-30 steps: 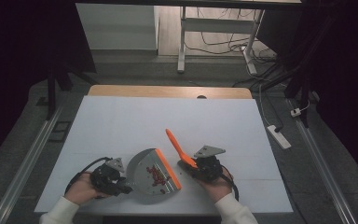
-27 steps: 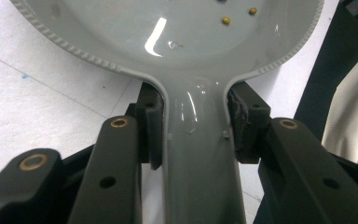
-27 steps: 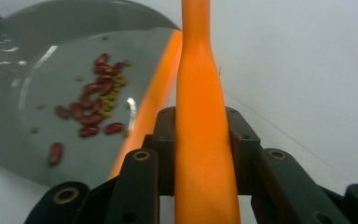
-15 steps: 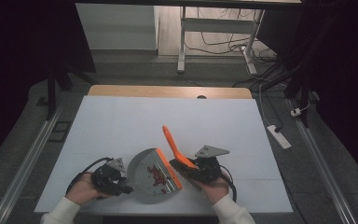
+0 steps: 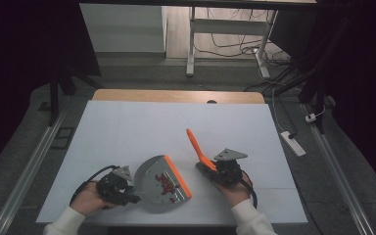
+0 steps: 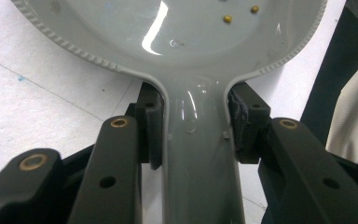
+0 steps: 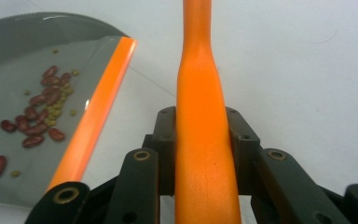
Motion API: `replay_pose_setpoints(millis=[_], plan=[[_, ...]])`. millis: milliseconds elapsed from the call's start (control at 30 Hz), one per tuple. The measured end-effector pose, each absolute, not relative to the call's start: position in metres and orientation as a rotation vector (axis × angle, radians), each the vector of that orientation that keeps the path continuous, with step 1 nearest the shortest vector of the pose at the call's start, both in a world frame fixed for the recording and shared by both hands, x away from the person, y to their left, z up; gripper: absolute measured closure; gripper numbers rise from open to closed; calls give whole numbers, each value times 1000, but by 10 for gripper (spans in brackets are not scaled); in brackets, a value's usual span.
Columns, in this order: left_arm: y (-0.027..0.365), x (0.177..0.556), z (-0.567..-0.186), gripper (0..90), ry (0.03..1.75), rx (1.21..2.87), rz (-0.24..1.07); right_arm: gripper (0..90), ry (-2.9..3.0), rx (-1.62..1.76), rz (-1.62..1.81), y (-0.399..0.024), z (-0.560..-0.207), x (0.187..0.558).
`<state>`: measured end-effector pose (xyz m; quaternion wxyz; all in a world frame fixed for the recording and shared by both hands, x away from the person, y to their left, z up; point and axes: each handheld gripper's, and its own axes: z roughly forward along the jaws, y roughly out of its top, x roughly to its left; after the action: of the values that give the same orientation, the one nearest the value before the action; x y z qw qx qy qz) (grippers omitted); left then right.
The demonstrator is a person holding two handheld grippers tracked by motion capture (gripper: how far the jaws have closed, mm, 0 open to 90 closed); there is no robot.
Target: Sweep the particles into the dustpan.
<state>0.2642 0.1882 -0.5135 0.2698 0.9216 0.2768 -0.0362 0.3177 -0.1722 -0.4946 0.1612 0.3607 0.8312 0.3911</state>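
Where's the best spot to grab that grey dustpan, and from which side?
By its narrow handle, from the end away from the orange lip. The left gripper is already shut there: the neck fits between the pads, the wide grey dustpan wouldn't, and the beans stay level.

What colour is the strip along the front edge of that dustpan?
Bright orange; the dustpan itself is grey. The strip shows best in the right gripper view.

Left gripper [image 5: 136, 198] (and right gripper [image 5: 201, 167]) clamped, low.
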Motion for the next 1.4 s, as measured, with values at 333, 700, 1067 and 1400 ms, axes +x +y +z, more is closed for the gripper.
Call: replay_pose_setpoints(millis=[333, 700, 1067, 1400], plan=[[187, 264, -515, 616, 756, 2482, -99, 698, 2483, 858, 1335, -127, -488, 294], [187, 265, -515, 615, 750, 2488, -102, 698, 2379, 1010, 1164, -161, -497, 317], [186, 265, -516, 616, 753, 2482, -104, 699, 2517, 892, 1334, -120, -495, 310], [186, 264, -515, 615, 753, 2470, -85, 698, 2404, 1003, 1304, -149, -493, 319]])
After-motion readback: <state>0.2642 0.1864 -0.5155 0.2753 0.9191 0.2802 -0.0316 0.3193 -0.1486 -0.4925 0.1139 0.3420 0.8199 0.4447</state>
